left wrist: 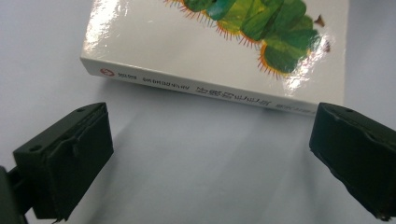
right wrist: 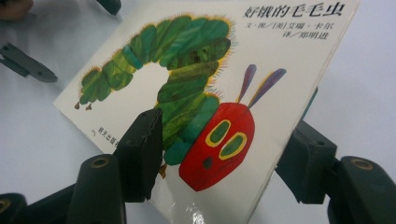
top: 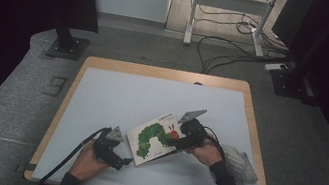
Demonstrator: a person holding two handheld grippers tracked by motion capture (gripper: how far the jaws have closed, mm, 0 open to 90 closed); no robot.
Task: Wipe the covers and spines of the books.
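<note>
A picture book [top: 157, 139] with a green caterpillar and a red face on its white cover lies near the table's front middle. Its spine [left wrist: 196, 88] rests on the white surface and its far edge is tilted up. My right gripper [top: 179, 143] holds that raised edge. One jaw sits on the cover [right wrist: 196, 93] and the other is behind the book, so the right gripper [right wrist: 224, 154] is shut on it. My left gripper [top: 124, 163] stands open just short of the spine, with only bare table between the wide jaws of the left gripper [left wrist: 210, 140].
A crumpled clear plastic wrap [top: 239, 163] lies at the table's right edge beside the right forearm. The white table top [top: 152, 95] has a wooden rim. Beyond it are dark stands and cables [top: 230, 48] on the floor.
</note>
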